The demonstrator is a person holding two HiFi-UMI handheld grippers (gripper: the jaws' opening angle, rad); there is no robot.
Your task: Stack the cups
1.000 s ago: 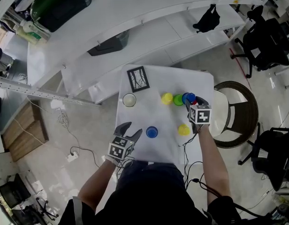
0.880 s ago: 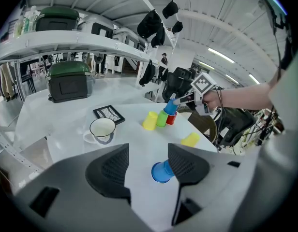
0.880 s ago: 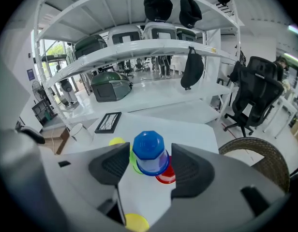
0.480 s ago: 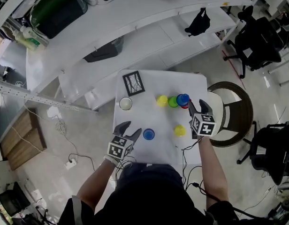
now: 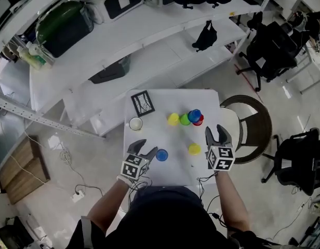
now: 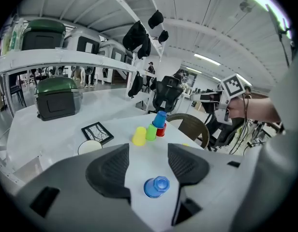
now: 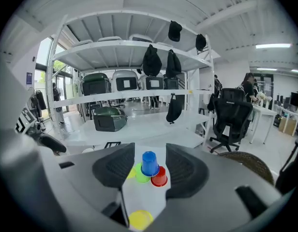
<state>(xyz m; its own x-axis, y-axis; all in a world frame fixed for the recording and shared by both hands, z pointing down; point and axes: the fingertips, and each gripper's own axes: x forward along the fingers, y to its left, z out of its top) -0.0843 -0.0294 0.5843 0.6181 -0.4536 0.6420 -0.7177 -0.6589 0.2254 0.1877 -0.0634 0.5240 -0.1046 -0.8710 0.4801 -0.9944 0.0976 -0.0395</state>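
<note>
By the near edge of the tabletop (image 5: pixel 175 139), the left gripper (image 5: pixel 148 149) holds its jaws wide and empty. An upturned blue cup (image 5: pixel 161 155) stands just ahead of them, untouched. Nearer the right edge, the right gripper (image 5: pixel 217 134) has drawn back and up from the far row. Its jaws have just closed a little, with nothing between them, and a lone yellow cup (image 5: pixel 194 149) sits just beside it. Farther off, a second blue cup (image 5: pixel 194 115) stands raised over the green cup (image 5: pixel 184 120) and red cup (image 5: pixel 199 121), with another yellow cup (image 5: pixel 173 119) at the row's left end. That placement looks finished, and two loose cups remain to be stacked.
</note>
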